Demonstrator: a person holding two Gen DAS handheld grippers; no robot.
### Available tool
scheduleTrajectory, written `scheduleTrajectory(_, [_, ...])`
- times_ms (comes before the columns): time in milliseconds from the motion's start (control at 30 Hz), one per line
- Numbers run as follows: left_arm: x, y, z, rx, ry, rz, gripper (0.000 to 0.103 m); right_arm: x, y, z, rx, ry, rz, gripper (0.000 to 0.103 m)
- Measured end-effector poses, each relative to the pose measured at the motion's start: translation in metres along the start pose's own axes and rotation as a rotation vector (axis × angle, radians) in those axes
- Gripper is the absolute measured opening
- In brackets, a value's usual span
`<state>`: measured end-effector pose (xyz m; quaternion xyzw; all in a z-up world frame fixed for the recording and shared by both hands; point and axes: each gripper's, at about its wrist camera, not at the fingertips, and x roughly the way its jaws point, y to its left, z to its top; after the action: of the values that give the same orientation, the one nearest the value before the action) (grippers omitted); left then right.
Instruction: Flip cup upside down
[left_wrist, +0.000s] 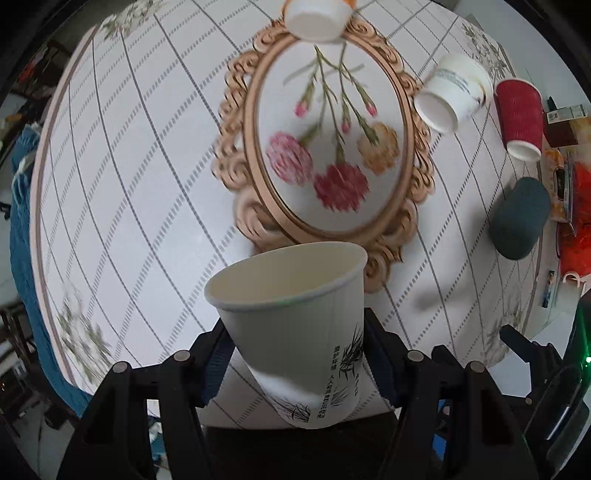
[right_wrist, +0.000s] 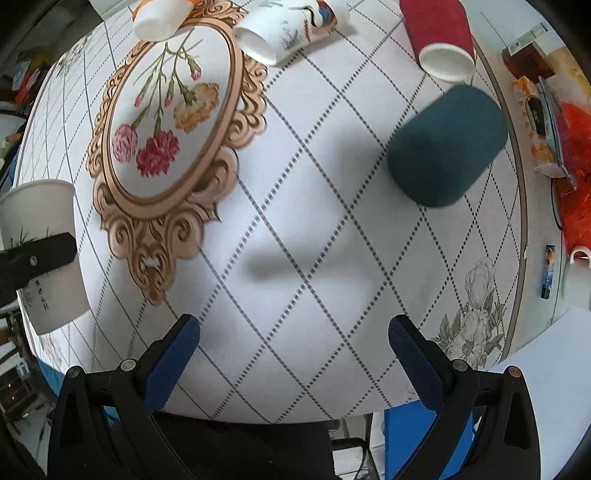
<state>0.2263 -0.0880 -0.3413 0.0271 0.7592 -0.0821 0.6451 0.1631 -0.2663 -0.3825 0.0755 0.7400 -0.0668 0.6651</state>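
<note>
Left wrist view shows the left gripper (left_wrist: 297, 360) pinching a white paper cup (left_wrist: 295, 325) between its blue pads, mouth up and tilted away, lifted above the patterned tablecloth (left_wrist: 140, 192). Right wrist view shows the right gripper (right_wrist: 295, 360) spread wide with nothing between its fingers, hovering over the cloth. Beyond lie a printed oval flower frame (left_wrist: 325, 147), a dark teal cup (right_wrist: 447, 147) on its side, a red ribbed cup (right_wrist: 439, 37) and two more white cups (left_wrist: 452, 96), probably inverted or tipped, though blur hides how.
</note>
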Motion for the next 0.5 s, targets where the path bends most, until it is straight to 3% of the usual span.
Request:
scheduleTrajectory(333, [0.043,-0.028,-0.010,-0.009,0.063,-0.001,0.063,0.013,-0.032,-0.026,-0.034,0.019,-0.003,0.103])
scheduleTrajectory(500, [0.057,-0.044,-0.004,0.029,0.034,0.043,0.063,0.018,-0.052,-0.036,-0.035,0.025,-0.007,0.103])
